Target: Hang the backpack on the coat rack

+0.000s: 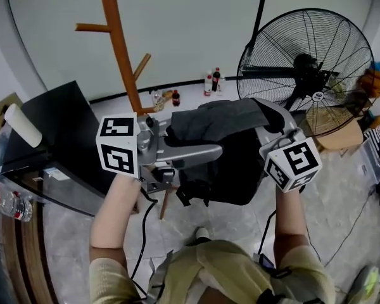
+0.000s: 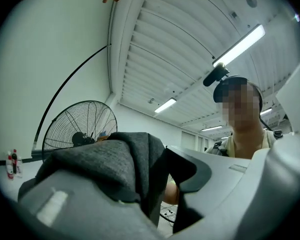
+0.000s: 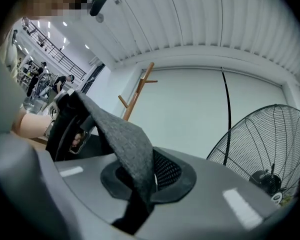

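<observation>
the left tongs (image 2: 150,184) are closed narrow on a thick fold of grey cloth at the top of the backpack (image 2: 105,164); in the left gripper view this cloth fills the gap between the two jaws and lies over the lower one. the right tongs (image 3: 140,184) are also almost together, and a thin grey flap of the same backpack (image 3: 122,139) is pinched between the jaws. in the head view the backpack (image 1: 221,163) hangs in the air between the left tongs (image 1: 209,152) and the right tongs (image 1: 269,116), in front of the person. its grey top is stretched from one to the other, and its black body hangs below, above the floor. the rack (image 1: 121,49), of orange-brown wood, stands behind it near the white wall, apart from the backpack. a big fan (image 1: 310,68) stands to the right of the rack. a black table (image 1: 57,132) is at the left, with a white roll (image 1: 22,125) at its far corner. some bottles (image 1: 212,81) stand on the floor along the wall.
</observation>
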A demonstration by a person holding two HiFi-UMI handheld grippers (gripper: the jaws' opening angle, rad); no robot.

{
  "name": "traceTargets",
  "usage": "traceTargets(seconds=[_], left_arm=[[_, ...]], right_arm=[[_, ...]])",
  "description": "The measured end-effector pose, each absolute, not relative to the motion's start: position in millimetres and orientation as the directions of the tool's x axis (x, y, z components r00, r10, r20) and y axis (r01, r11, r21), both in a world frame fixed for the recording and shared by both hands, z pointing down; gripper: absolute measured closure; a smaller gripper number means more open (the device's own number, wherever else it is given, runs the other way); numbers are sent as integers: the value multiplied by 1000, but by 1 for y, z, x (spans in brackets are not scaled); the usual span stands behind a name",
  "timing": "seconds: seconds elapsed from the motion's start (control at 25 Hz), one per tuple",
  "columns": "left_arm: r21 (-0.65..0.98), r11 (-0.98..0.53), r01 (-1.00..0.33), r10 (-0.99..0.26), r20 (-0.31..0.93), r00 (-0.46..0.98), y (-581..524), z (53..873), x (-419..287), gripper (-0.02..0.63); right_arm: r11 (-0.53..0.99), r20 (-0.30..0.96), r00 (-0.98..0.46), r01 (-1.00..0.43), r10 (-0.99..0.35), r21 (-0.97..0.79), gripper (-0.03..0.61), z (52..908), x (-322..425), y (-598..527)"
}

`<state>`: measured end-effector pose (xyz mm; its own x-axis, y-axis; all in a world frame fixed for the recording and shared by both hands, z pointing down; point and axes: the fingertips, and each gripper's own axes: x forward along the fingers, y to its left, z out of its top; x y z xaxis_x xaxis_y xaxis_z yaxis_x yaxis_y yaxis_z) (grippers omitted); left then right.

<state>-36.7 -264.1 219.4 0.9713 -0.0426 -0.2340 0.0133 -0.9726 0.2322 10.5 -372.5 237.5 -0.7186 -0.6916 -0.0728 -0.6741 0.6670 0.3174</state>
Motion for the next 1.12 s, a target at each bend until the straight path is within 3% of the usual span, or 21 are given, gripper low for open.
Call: traceTargets(seconds=[0.28,0.56,0.72,1.12], left_arm=[[189,-982,8,-30,-200,979,-285,197,-27,442],[159,-984,-81,-100,-113,989,-321,165,-31,436],[156,-983,-98,-120,-133,984,-331,147,-44,436],[147,-980,-134,-149,-99,984,-355,122,-70,430]], right_arm=[[658,-146,-739,-658,-658,366,548,203,20,-391],[709,-165,-809,-577,-564,406,548,151,8,-433],[732,-152,-838,-535,-525,421,548,132,-10,-443],[731,-198,-827,-558,-525,392,548,102,-31,-466]])
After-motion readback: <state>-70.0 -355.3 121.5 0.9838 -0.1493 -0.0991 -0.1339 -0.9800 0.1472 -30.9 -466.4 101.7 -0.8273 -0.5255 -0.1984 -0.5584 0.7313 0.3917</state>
